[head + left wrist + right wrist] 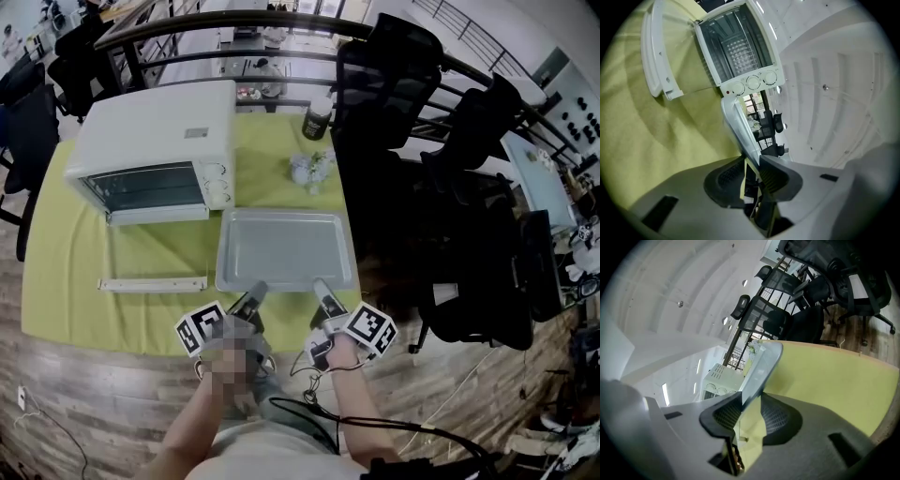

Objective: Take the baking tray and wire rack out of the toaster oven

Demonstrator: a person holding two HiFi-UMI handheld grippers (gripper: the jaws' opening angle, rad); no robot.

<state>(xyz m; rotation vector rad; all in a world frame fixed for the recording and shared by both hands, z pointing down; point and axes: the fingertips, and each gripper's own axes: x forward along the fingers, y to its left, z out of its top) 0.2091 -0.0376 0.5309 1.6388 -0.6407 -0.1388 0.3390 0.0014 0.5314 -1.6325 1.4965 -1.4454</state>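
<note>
A grey baking tray (286,248) sits level, low over the green tablecloth and right of the oven's open door. I cannot tell whether it touches the cloth. My left gripper (253,296) is shut on the left part of the tray's near rim (739,133). My right gripper (323,292) is shut on the right part of the same rim (761,367). The white toaster oven (155,150) stands at the back left with its door (153,284) folded down flat. A wire rack (736,51) shows inside the oven cavity in the left gripper view.
A dark bottle (317,117) and a crumpled clear object (311,169) stand behind the tray. Black office chairs (450,187) crowd the table's right side. The table's front edge is close to the person, over a wooden floor with a black cable (394,427).
</note>
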